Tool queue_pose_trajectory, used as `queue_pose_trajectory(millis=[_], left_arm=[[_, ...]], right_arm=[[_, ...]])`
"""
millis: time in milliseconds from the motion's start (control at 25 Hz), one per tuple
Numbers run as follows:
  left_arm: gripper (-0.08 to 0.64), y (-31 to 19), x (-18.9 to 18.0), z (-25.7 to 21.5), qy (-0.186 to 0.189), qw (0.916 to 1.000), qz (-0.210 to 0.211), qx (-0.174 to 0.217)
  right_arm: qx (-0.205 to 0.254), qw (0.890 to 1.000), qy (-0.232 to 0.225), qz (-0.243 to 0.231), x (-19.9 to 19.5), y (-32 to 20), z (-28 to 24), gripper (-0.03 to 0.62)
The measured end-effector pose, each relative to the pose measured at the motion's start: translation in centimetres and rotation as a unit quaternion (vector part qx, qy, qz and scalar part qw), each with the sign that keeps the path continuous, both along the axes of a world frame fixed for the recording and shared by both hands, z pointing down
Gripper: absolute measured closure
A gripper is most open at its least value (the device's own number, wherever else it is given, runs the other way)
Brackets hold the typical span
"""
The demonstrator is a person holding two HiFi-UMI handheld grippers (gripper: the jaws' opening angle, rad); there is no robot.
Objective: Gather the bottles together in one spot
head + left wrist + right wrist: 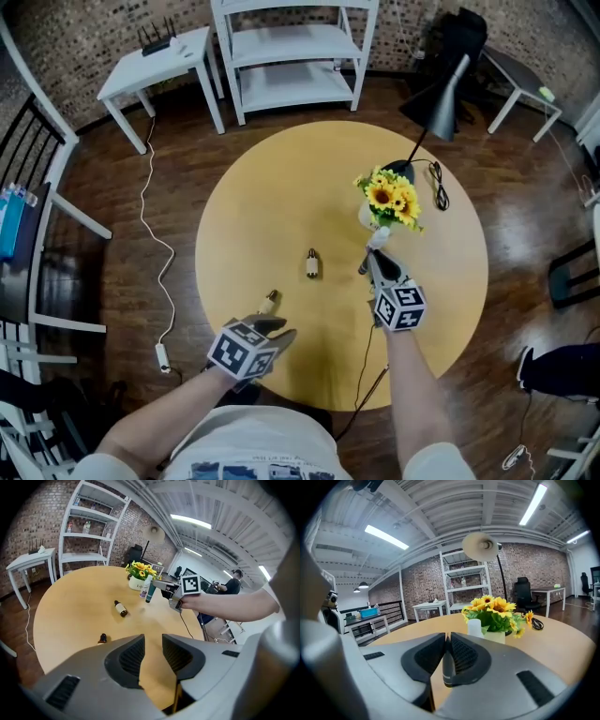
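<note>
Over the table [262, 187], right gripper [446, 639] is clamping a teal bottle [149, 592], likely for setting by the flowers [389, 197]; left gripper [153, 643], barely parted, is hovering empty.

Small bottle [312, 264], perhaps upright, on round table [262, 211]; second bottle [270, 301] beside left gripper [277, 328].

A round wooden table [272, 216] fills the centre of the frame on a dark plank floor [131, 187]. Along the top, a white shelf unit [292, 52] and a white side table [155, 66] stand by a brick wall [84, 37]. A black floor lamp [441, 98] stands at upper right, and a white cable [150, 216] trails down the left. Strip lights [386, 537] glow on a ribbed ceiling [487, 503].
</note>
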State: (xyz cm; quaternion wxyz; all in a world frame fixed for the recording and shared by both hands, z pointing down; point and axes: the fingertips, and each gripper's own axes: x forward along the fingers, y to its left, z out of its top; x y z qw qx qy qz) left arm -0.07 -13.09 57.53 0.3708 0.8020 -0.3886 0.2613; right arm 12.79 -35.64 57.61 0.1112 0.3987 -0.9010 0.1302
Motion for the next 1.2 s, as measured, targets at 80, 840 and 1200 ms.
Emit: queue_pose_trajectory(millis=[80, 840, 1200], left_arm=[[0.437, -0.2, 0.2, 0.3, -0.002, 1.0, -0.004, -0.003], [0.437, 0.2, 1.0, 1.4, 0.004, 0.9998, -0.019, -0.011], [0.437, 0.4, 1.4, 1.5, 0.004, 0.9999, -0.013, -0.01]], right_arm=[[0.001, 1.0, 0.006, 0.003, 0.0, -0.6, 0.9, 0.548], [0.031, 0.998, 0.045, 0.005, 0.8, -0.2, 2.9, 0.507], [0.042, 0.998, 0.047, 0.002, 1.2, 0.4, 2.5, 0.417]])
